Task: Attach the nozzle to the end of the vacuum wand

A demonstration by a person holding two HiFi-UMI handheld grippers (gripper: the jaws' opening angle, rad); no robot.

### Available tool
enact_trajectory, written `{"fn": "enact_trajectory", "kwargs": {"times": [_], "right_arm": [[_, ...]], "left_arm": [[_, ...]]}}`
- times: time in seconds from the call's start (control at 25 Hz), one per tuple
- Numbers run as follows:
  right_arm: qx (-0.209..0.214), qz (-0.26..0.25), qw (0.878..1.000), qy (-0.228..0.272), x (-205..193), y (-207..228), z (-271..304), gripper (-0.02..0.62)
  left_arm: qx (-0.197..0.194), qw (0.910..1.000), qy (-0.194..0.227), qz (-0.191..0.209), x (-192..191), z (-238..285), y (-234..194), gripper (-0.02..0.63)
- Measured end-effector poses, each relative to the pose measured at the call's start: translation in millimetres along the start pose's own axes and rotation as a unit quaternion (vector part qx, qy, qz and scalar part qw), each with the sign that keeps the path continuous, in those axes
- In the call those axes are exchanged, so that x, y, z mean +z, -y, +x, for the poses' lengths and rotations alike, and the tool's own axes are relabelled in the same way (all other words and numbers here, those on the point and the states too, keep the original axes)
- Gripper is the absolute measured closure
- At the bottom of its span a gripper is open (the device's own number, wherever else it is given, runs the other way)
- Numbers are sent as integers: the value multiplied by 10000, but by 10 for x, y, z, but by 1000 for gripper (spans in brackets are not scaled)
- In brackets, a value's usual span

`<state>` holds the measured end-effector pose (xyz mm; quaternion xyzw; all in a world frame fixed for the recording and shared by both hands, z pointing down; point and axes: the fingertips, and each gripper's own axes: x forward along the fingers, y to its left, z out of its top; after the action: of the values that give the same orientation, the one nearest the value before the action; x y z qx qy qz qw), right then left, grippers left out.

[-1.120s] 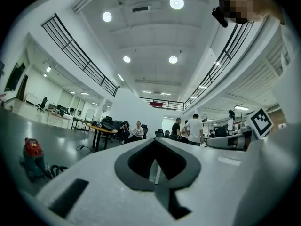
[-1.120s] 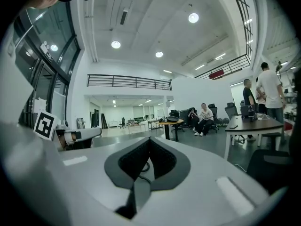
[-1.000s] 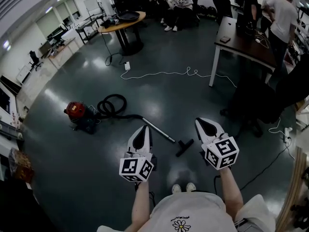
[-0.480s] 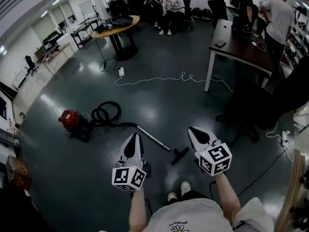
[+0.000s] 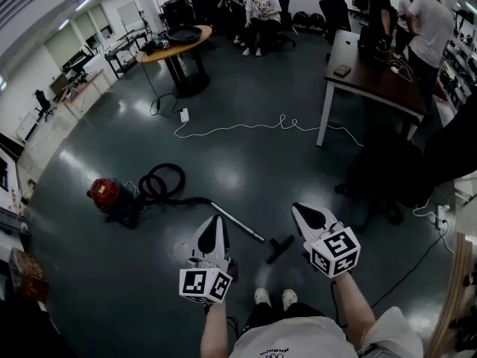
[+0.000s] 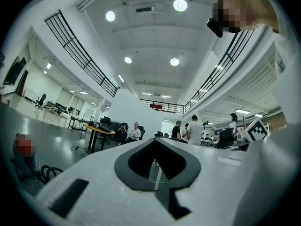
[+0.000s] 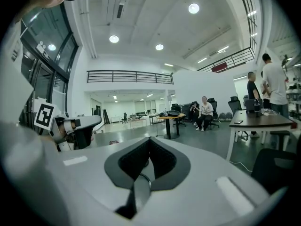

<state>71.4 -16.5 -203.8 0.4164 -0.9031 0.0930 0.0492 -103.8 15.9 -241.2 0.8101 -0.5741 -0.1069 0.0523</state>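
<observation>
The white left gripper (image 5: 216,219) and white right gripper (image 5: 298,209) are held above a dark glossy floor (image 5: 246,159), jaws closed together on nothing. The black T-shaped nozzle (image 5: 280,248) lies on the floor, just beside the end of the silver metal wand (image 5: 238,222) and unattached. No wording is shown on the marker cubes (image 5: 200,284), only black-and-white squares.

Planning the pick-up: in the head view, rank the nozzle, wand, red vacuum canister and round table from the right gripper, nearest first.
1. nozzle, close by the right gripper, to its left.
2. wand, further left.
3. red vacuum canister, far left.
4. round table, across the room.
</observation>
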Motion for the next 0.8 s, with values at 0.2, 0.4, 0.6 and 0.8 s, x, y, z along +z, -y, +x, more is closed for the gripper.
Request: {"fn": "enact_trajectory", "kwargs": {"times": [0.2,0.4,0.6,0.8], "right_arm": [[27,119,9999,9,-287,68,319,588],[197,52,9998,-79,-1157,307,698,551],[157,91,9996,-230,-2475,647,1075,551],[158,12,9994,-306,-4123,1093,1694,546]], "left_arm": [[-73,9999,-64,-67,-320,137,-321,606],[-34,9999,-131,-48,-1324,258,-670,604],[15,9995,-252,-164,-2693,355,-1059,604],[1,9996,-171,-204,-4306,565,-1670,604]]}}
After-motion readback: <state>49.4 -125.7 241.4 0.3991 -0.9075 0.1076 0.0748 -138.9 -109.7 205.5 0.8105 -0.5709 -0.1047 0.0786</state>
